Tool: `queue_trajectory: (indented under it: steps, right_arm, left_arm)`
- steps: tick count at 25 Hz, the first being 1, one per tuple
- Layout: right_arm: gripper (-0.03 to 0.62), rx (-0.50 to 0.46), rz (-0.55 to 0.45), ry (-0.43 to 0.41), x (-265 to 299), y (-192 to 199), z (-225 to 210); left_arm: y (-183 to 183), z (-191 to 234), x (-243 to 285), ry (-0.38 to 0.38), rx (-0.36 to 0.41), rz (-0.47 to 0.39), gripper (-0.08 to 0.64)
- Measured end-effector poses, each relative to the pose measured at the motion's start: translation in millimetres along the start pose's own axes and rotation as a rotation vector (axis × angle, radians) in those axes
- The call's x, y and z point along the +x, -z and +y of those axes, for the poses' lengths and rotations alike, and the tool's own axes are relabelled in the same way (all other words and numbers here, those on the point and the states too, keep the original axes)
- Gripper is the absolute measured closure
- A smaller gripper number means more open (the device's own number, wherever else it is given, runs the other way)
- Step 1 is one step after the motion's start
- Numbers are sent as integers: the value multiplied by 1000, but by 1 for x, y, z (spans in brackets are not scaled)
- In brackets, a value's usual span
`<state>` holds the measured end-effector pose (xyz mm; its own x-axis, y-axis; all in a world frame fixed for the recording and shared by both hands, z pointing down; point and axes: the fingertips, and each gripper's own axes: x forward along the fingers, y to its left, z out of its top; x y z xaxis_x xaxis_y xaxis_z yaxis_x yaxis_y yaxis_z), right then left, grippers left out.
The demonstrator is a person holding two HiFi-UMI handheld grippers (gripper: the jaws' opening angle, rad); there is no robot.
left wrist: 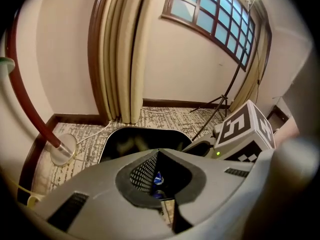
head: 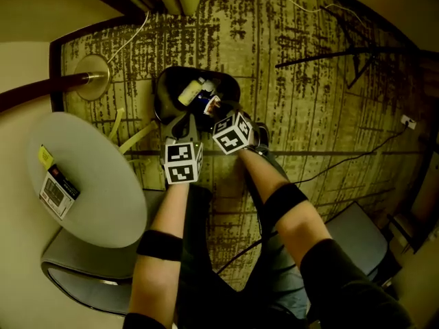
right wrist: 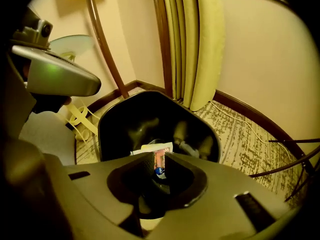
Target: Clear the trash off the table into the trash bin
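Note:
A black trash bin (head: 164,96) stands on the carpet and holds a pale bottle (head: 191,92) and other trash. Both grippers hang over it. My left gripper (head: 180,125) is shut with nothing between its jaws, which meet in a point (left wrist: 158,154) above the bin's rim (left wrist: 142,130). My right gripper (head: 215,110) is over the bin's mouth (right wrist: 125,119), its jaws slightly apart. A thin colourful packet (right wrist: 160,160) stands in the gap, and the pads do not seem to press it. On the round white table (head: 96,177) lie a printed box (head: 58,192) and a small yellow item (head: 45,157).
A floor lamp's round base (head: 92,76) and slanting pole stand left of the bin. Curtains (left wrist: 117,54) hang behind it. Cables and tripod legs (head: 357,53) cross the carpet at right. A grey chair (head: 75,269) sits under the table's near edge.

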<state>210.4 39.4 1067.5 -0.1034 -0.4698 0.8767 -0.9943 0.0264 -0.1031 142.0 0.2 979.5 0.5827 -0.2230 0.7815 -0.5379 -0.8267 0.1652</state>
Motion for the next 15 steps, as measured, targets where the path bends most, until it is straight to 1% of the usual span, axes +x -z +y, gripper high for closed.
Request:
queue_trajectory:
  steps: [3,4,7,11,13,15]
  right_arm:
    - [429,5,13,-11,10,8,4]
    - [422,8,16,-16,12,11,6]
    - [422,4,18,-21,9,12,8]
    - [422,4,14,-9,-11,4,4]
    - [422,9,10,-5,-30,-5,1]
    - [423,25,1,-11,-52,-15,0]
  left_arm:
    - [0,-2,1,9,-13,0,558]
    - [-1,-3,1,11,-16,-3,558]
    - [4,-4,0,7,-14,3,558]
    - [-3,-9,-13,3,-14,3,558]
    - [-16,-15,-26,8,-17,0,558]
    - [-36,-23,-45,18,-24,-10,558]
